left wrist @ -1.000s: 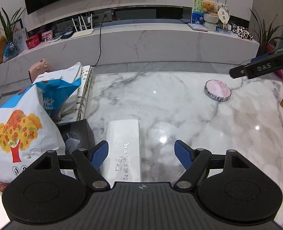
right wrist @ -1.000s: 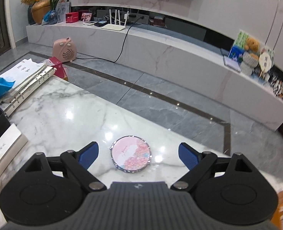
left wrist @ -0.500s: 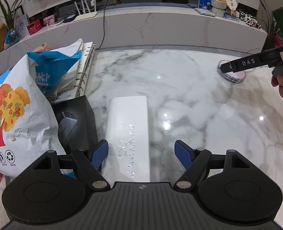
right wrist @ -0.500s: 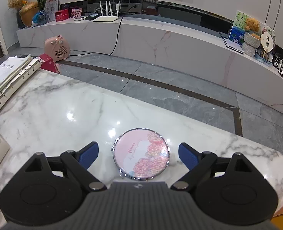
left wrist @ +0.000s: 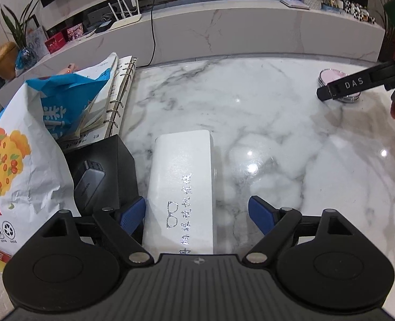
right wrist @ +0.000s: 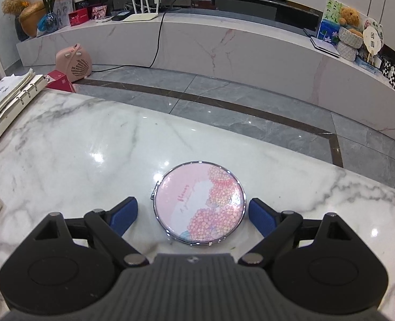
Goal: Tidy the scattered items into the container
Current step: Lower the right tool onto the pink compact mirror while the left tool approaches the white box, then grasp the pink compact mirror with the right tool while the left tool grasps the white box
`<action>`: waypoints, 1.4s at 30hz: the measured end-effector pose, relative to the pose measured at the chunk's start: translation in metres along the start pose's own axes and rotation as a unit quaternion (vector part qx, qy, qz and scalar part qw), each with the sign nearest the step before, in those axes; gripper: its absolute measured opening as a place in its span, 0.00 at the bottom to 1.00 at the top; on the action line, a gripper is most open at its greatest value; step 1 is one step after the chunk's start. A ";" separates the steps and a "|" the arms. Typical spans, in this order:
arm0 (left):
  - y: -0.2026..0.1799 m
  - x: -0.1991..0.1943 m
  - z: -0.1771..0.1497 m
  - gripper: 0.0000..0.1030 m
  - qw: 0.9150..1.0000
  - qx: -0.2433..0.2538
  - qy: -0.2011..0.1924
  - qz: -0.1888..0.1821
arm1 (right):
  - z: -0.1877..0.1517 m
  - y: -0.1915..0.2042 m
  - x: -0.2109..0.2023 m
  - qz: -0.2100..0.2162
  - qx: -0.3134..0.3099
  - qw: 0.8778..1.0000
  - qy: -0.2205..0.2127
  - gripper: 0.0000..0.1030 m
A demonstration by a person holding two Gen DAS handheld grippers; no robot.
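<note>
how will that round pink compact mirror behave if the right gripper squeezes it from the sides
The round pink compact mirror looks rigid, with a thin, shiny metal rim, so the blue pads may slip on it. It lies flat and low on the glossy marble table, so it will probably slide rather than tip. If it holds glass, it is likely fragile.

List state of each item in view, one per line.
White case: closed, flat on table, between the left tongs, which are opening, not gripped.
Round mirror: closed, flat on table, between the right tongs, open, not gripped.
Ring binder: open, papers stacked.
Paper bag: upright, crumpled.
Black box: closed, beside case.
</note>
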State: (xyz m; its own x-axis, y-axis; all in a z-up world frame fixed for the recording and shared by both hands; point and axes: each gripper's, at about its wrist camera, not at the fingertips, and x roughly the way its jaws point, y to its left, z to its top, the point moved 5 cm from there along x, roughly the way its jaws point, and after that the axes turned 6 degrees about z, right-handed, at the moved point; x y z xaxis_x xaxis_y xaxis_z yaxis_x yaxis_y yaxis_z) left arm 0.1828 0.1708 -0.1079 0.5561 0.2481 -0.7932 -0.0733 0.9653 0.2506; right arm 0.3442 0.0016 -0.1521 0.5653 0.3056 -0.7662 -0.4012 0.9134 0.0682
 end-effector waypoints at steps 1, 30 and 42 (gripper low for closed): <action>-0.001 0.000 0.000 0.96 1.000 0.001 -0.001 -0.006 | 0.000 0.001 0.000 0.002 -0.002 1.000 -0.001 0.86; -0.013 0.000 0.003 0.68 0.999 0.003 -0.010 -0.032 | -0.073 0.044 -0.066 0.065 -0.056 0.996 0.033 0.71; -0.012 -0.021 -0.002 0.67 0.998 -0.004 -0.012 -0.062 | -0.096 0.048 -0.097 0.078 -0.052 0.994 0.049 0.71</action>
State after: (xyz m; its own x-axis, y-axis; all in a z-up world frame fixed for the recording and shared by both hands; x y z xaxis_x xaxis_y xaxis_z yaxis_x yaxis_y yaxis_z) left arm 0.1703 0.1540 -0.0955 0.5806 0.1256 -0.8044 -0.0098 0.9890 0.1474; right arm 0.2013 -0.0103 -0.1360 0.4193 0.4082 -0.8109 -0.5538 0.8228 0.1278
